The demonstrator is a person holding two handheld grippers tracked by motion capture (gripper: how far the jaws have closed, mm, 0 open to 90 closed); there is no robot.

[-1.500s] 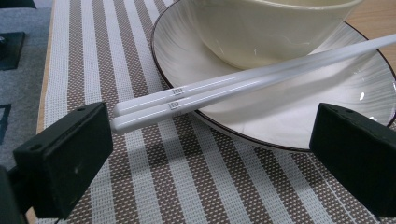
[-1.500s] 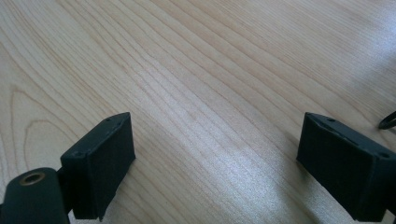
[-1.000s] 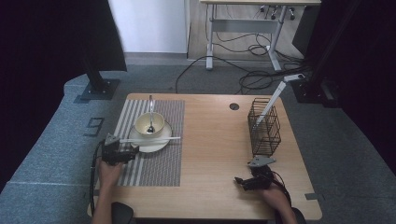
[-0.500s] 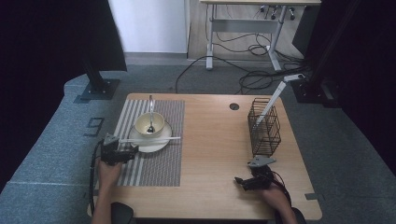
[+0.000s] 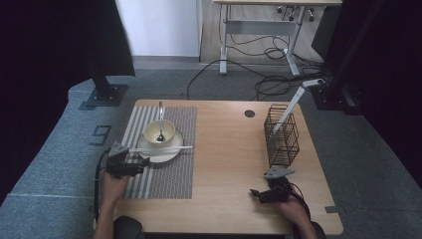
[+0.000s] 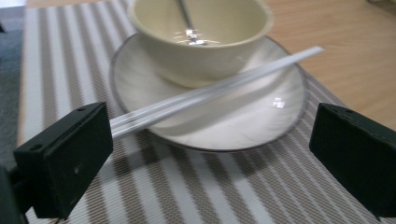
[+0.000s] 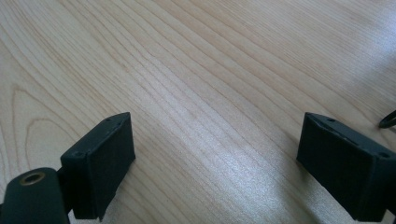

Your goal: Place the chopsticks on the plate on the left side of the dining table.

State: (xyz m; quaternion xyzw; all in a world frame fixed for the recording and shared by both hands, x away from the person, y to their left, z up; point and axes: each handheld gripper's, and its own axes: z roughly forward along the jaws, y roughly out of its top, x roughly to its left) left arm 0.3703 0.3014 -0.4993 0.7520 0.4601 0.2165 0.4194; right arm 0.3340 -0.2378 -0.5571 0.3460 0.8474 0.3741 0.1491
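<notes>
1. A wooden tabletop seen from above, with a person's forearms coming in from the bottom edge.
2. On its left half lies a striped placemat. A pale plate sits on the mat, and a cream bowl stands on the plate with a spoon resting inside it.
3. A pair of white chopsticks lies across the plate's near side, just in front of the bowl, the tips pointing right.
4. The left gripper is at the mat's left edge, close to the near ends of the chopsticks. In the left gripper view its jaws stand wide apart, with the chopsticks' ends beside the left-hand jaw; whether they touch it is hard to tell.
5. The right gripper rests low over bare wood near the front right, jaws spread wide with nothing between them.
6. A black wire basket stands at the right, well apart from the plate.
</notes>
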